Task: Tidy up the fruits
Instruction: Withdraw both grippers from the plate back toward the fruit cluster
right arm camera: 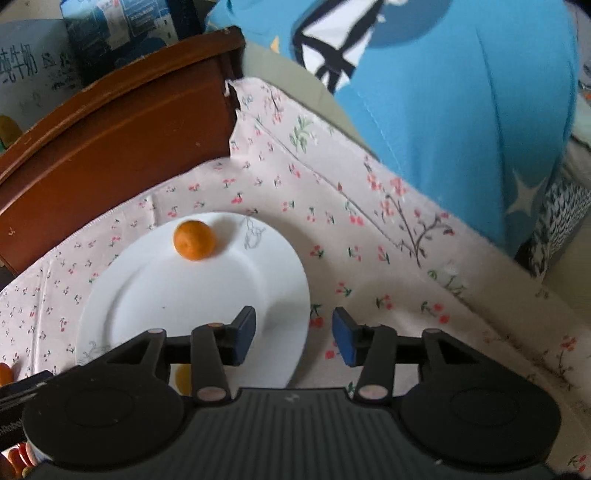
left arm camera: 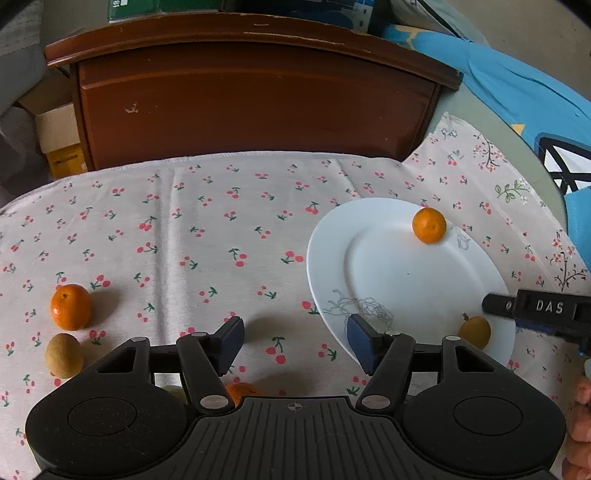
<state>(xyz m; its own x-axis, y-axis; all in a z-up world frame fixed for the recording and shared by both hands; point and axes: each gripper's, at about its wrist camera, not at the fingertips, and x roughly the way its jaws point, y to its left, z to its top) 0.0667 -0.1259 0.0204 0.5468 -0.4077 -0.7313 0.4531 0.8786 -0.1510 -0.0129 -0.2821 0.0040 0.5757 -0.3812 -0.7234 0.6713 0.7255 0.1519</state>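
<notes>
A white plate [left arm camera: 406,280] lies on the cherry-print cloth, right of centre. On it sit a small orange [left arm camera: 429,225] at the far rim and a yellow-brown fruit [left arm camera: 475,331] at the near rim. On the cloth at left lie an orange [left arm camera: 71,306] and a tan fruit [left arm camera: 64,355]. Another orange [left arm camera: 242,392] peeks out under my left gripper [left arm camera: 295,345], which is open and empty above the cloth. My right gripper [right arm camera: 294,336] is open and empty over the plate's [right arm camera: 192,295] right rim; the orange [right arm camera: 194,240] shows beyond it.
A dark wooden cabinet [left arm camera: 255,99] stands behind the table. A person in a blue shirt [right arm camera: 461,110] is at the right. The right gripper's body [left arm camera: 543,314] reaches in over the plate's right edge in the left wrist view. Boxes [right arm camera: 110,33] sit on the cabinet.
</notes>
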